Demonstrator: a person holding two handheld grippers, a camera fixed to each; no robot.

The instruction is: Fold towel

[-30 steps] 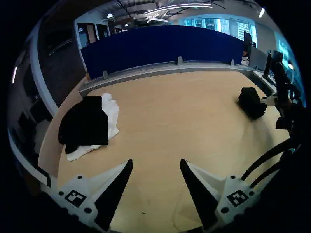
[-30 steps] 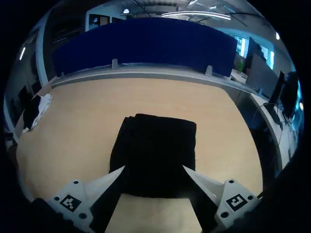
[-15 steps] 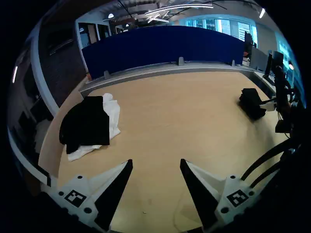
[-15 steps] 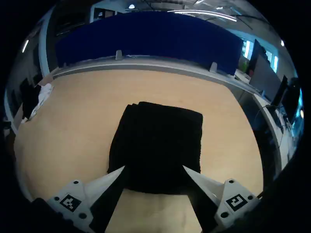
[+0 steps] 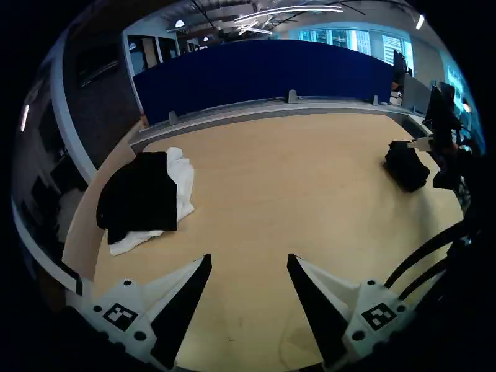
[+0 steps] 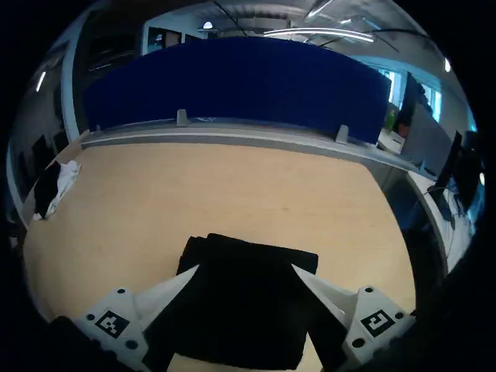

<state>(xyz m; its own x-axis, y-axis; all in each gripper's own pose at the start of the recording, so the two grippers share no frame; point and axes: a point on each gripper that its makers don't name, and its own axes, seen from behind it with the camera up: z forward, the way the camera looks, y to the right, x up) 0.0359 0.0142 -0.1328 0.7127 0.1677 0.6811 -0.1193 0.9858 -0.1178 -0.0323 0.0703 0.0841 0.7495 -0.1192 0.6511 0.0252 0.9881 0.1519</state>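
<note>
Both left gripper (image 5: 248, 266) and right gripper (image 6: 248, 268) are held wide, nothing clamped.
Folded black towel (image 6: 242, 313) is laid on the table (image 6: 217, 192) between the right fingers (image 6: 332, 297) — judged soft, light, limp; best pinched at a corner.

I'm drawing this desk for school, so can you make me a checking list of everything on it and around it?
Surface: light wooden table.
Job's things: folded black towel, lying on the table.
Clutter: heap of black and white cloths near the table's left edge.
Grippers: left gripper open over bare wood; right gripper open, a finger on each side of the towel.
Cables: two black cables beside the left gripper.
Surroundings: blue partition behind the table; dark monitor off to the right; strip lights on the ceiling.
</note>
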